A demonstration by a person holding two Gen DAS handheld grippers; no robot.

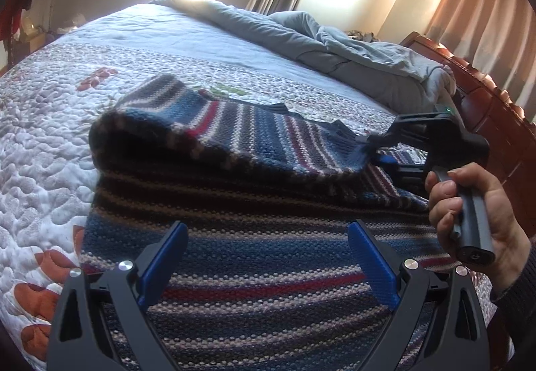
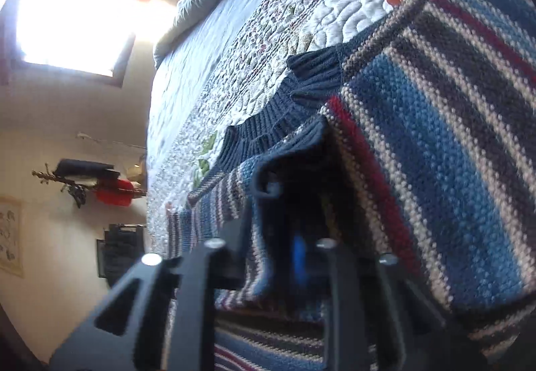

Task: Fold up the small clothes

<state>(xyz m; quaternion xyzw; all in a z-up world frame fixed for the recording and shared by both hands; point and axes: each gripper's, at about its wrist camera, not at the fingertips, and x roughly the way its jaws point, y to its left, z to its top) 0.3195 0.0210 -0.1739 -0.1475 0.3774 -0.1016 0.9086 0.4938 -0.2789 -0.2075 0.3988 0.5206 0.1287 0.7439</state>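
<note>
1. left gripper [image 1: 268, 262] sits at 6 o'clock in the left view, jaws wide apart, nothing between them, over the striped sweater [image 1: 268, 270]; its arms are cut off by the bottom edge.
2. the sweater lies on the quilt [image 1: 50, 136], one part lifted into a fold toward 3 o'clock.
3. right gripper [image 1: 370, 140], jaws clamped together on the sweater's edge; a hand [image 1: 469, 213] holds its handle.
4. in the right view the pads are dark, blurred, mostly hidden by knit.
5. grey duvet [image 1: 335, 43] is bunched at 1 o'clock; window glare washes out the far wall.
</note>
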